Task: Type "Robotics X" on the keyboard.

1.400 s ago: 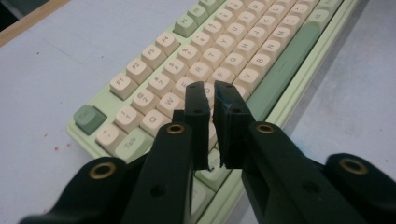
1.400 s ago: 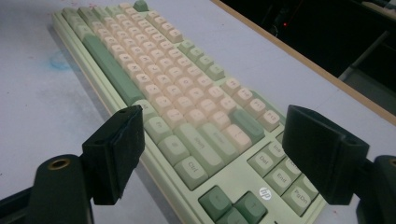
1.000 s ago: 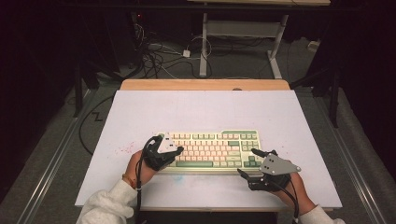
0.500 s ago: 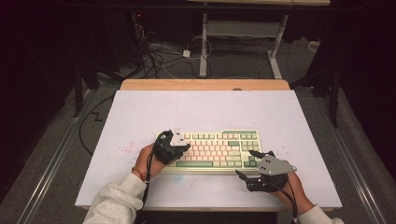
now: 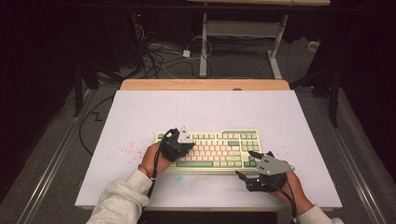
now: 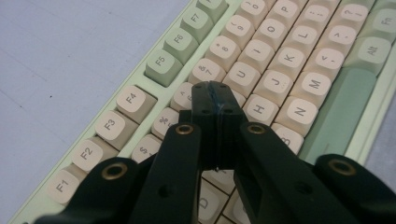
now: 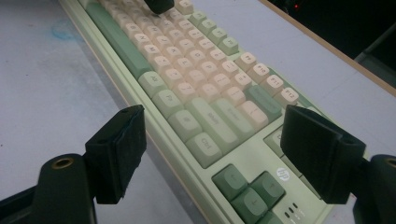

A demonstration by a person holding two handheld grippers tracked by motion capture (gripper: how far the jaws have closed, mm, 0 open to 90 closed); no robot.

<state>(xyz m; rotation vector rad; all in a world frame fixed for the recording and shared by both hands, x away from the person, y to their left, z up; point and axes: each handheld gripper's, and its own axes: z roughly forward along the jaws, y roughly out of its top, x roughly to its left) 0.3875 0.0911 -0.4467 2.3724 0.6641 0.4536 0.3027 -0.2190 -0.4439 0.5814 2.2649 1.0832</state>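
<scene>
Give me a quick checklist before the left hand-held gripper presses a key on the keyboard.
1. Left hand-held gripper shut, nothing between the jaws: ok.
2. Its tip over the keyboard, near the 6 and Y keys: ok.
3. Tip touching a key: cannot tell.
4. Right hand-held gripper open, jaws either side of the keyboard's right end: ok.
5. Keyboard flat on the table: ok.

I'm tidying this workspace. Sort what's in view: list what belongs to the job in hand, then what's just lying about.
In use:
keyboard
left gripper, jaws shut, over the keys
right gripper, jaws open, by the keyboard's end

Lying about:
cables on the floor
red specks on the table
</scene>
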